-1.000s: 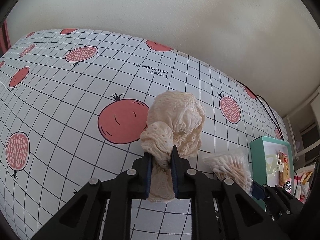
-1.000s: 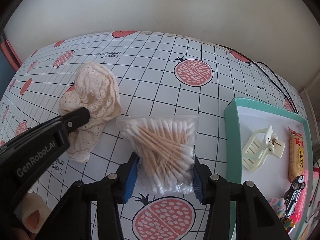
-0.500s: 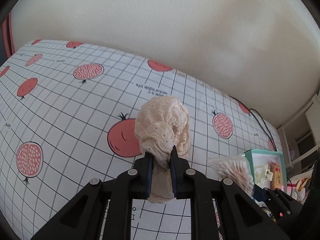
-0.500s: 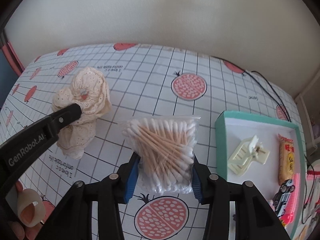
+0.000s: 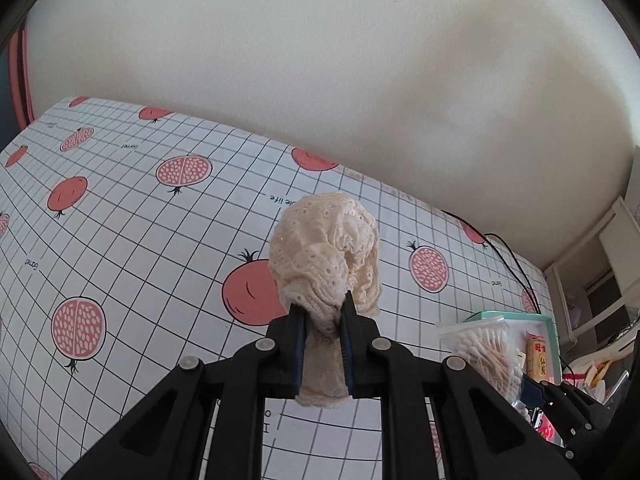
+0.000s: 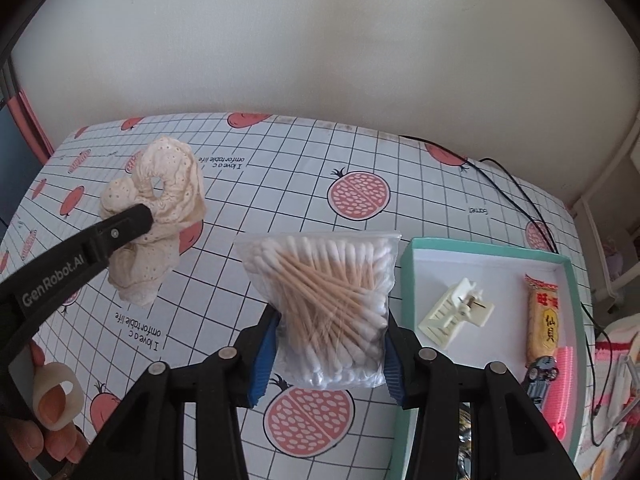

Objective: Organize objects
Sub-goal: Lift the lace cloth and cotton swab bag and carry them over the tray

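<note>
- Tray (image 6: pixel 408 264) at your right already holds a hair claw (image 6: pixel 456 312), a snack packet (image 6: pixel 544 320) and a toy car (image 6: pixel 540 376).
- Your left gripper (image 5: pixel 322 316) is clamped on the lace scrunchie (image 5: pixel 324 248), lifted off the table (image 5: pixel 132 240).
- Your right gripper (image 6: pixel 330 352) pinches the cotton swab bag (image 6: pixel 324 304), just beside the tray.
- Both likely still need placing inside.

One lace scrunchie (image 6: pixel 160 216), one bag of cotton swabs (image 6: pixel 328 304) and one teal tray (image 6: pixel 484 249) are visible. The tray holds one hair clip (image 6: pixel 456 312), one snack packet (image 6: pixel 543 320), one toy car (image 6: pixel 540 376) and one pink comb (image 6: pixel 562 392).

Cream eyelet scrunchie (image 5: pixel 324 252); white grid tablecloth (image 6: pixel 280 168) with red pomegranates; teal-rimmed tray (image 6: pixel 406 276).
</note>
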A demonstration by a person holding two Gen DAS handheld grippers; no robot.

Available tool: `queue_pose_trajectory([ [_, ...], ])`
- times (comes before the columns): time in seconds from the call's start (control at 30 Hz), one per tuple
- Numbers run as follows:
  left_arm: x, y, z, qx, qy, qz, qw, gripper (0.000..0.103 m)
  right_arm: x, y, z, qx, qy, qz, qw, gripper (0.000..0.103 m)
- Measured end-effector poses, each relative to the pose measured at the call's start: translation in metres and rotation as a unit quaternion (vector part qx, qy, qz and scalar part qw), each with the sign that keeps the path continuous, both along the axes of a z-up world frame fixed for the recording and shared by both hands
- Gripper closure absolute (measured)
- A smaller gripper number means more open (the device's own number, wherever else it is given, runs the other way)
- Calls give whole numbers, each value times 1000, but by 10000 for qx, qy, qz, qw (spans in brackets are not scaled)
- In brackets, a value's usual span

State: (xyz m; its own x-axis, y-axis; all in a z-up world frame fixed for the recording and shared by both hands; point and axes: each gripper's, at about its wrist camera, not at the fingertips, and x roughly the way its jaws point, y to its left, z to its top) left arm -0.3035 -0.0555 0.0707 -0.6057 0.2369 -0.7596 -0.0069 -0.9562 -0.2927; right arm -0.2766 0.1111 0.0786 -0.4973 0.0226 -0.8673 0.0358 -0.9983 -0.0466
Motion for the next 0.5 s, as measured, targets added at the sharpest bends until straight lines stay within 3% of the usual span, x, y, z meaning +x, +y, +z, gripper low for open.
queue_pose_trajectory([
  [0.3, 8, 31, 22, -206, 164, -200, 9995, 87, 25, 24, 13, -112, 220, -116, 9996, 55],
  [0.5, 15, 55, 32, -144, 240, -441, 9986, 87, 40, 55, 25, -199, 455, -287, 9984, 55],
])
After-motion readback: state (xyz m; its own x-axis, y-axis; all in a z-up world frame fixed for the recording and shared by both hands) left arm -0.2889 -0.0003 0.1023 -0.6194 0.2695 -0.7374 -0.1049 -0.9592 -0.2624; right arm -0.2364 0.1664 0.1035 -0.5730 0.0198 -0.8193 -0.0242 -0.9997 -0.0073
